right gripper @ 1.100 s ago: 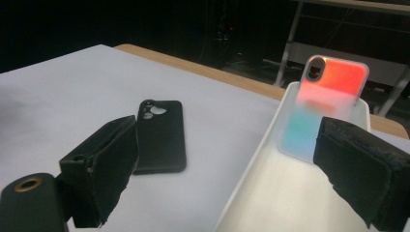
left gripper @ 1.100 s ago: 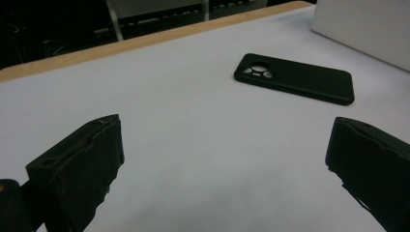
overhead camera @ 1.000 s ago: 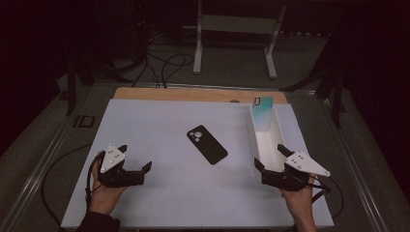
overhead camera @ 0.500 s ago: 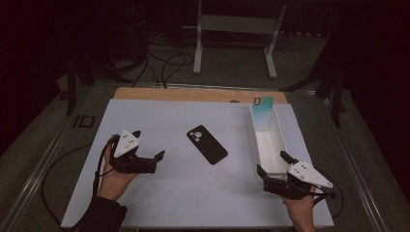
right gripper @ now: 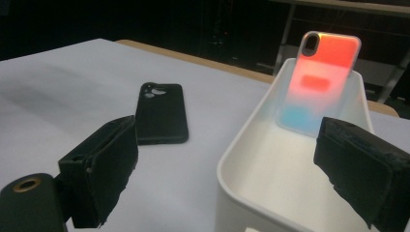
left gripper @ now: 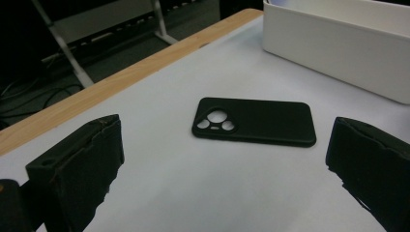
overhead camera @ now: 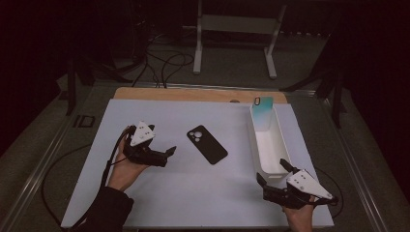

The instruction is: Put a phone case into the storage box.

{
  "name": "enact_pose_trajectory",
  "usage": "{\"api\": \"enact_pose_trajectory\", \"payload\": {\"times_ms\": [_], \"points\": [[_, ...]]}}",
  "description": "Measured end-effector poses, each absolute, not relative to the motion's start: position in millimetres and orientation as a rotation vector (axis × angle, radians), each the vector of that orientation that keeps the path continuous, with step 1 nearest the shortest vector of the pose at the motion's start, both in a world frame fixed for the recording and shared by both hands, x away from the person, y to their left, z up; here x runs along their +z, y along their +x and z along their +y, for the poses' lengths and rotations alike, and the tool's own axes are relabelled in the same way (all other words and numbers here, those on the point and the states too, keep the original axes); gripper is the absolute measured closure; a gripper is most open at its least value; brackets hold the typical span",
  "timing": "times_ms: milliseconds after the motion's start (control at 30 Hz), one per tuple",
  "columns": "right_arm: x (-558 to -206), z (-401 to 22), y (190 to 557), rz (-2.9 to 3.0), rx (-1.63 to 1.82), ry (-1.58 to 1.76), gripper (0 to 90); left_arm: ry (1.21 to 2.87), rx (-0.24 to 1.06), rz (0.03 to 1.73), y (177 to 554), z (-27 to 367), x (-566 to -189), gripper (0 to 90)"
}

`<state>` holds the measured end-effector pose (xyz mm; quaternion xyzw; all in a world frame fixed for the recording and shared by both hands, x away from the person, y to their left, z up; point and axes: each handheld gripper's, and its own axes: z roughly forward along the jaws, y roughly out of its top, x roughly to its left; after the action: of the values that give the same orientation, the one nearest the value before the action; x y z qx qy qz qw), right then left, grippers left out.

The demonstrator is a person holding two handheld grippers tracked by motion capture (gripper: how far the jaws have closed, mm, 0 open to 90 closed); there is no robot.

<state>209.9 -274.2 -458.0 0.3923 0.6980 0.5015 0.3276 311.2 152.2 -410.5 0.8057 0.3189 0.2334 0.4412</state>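
A black phone case (overhead camera: 207, 144) lies flat on the white table, camera cut-out toward the far left; it also lies ahead in the left gripper view (left gripper: 255, 121) and the right gripper view (right gripper: 161, 112). My left gripper (overhead camera: 170, 152) is open, just left of the case, jaws pointing at it with nothing between them. A white bin (overhead camera: 269, 144) stands at the right, with a shimmering iridescent phone case (overhead camera: 262, 112) leaning upright against its far end (right gripper: 319, 80). My right gripper (overhead camera: 273, 171) is open at the bin's near end, empty.
The white table sheet (overhead camera: 159, 193) has a wooden strip (overhead camera: 193, 94) along its far edge. Beyond it stand a metal frame's legs (overhead camera: 234, 46) and floor cables (overhead camera: 164, 63). A cable (overhead camera: 58, 169) trails off the table's left side.
My left gripper has moved forward and right toward the black case. My right gripper has drawn back toward the table's near edge, to the bin's near end.
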Motion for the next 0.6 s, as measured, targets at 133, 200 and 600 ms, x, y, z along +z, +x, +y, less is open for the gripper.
{"api": "enact_pose_trajectory", "payload": {"times_ms": [133,200,600], "points": [[-460.4,-278.0,205.0,1.816,1.313,1.048,8.7,2.031,0.576,0.765,318.6,141.7,-410.6,0.4],[-461.0,-278.6,202.5,1.813,1.315,1.045,8.7,2.043,0.577,0.757,322.8,135.0,-410.2,0.4],[-463.3,-279.4,199.7,1.811,1.324,1.048,8.7,2.129,0.516,0.684,348.3,86.9,-414.7,0.8]]}}
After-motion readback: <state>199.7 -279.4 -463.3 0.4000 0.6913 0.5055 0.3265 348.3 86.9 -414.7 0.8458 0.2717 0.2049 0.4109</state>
